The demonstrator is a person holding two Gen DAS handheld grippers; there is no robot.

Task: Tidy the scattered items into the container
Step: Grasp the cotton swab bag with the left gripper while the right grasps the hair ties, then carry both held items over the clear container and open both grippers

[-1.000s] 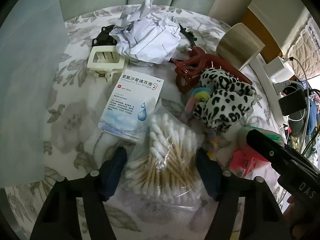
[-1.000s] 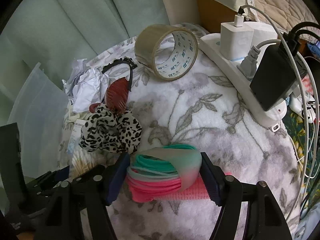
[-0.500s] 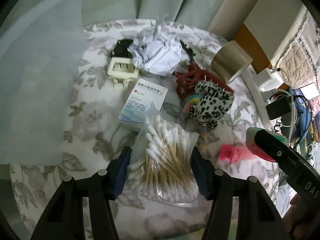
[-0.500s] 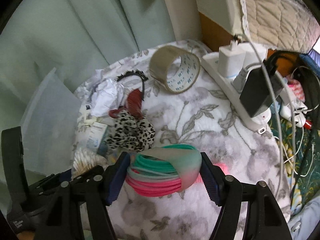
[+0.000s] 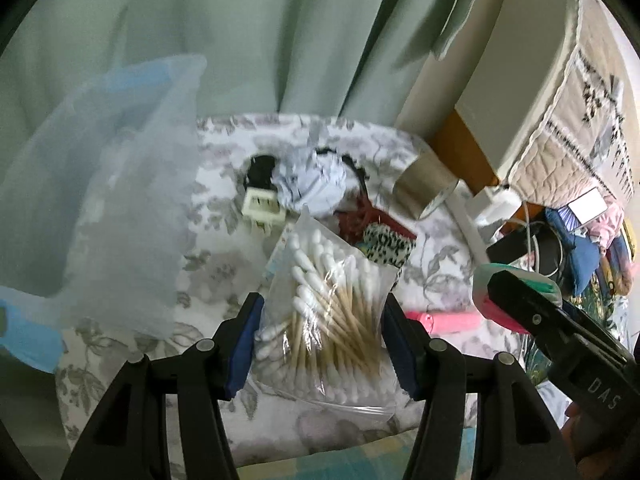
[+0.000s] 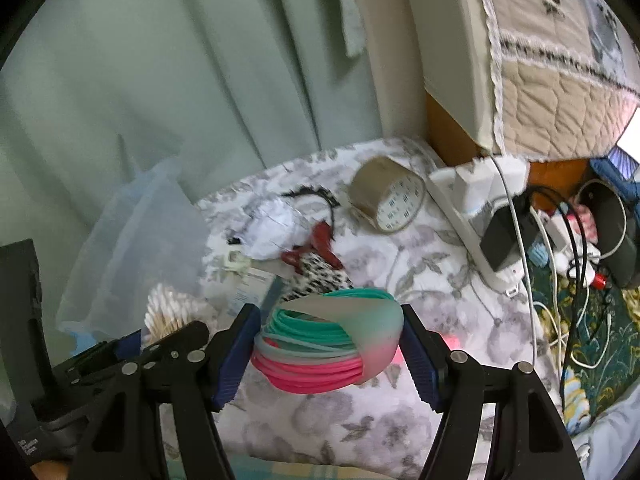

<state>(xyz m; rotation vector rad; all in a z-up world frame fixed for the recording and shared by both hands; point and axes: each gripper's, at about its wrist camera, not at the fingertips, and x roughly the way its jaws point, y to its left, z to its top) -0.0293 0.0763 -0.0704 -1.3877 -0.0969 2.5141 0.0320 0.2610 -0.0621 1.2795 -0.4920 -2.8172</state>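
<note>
Left gripper (image 5: pixel 324 340) grasps a clear bag of wooden-stemmed cotton swabs (image 5: pixel 332 312) beside the translucent container (image 5: pixel 120 184); right gripper (image 6: pixel 328 348) clenches a teal-and-pink coil (image 6: pixel 328 340).

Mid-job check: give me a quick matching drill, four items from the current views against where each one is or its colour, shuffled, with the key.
Items:
1. bag of cotton swabs
2. pink and teal coil
3. tape roll
4. crumpled paper

Places:
A. lying on the floral cloth beside the power strip
B. clamped in the right tool
C. on the cloth next to the red hair claw
D. clamped in the left tool

Pairs: 1-D, 2-B, 3-A, 4-C
</note>
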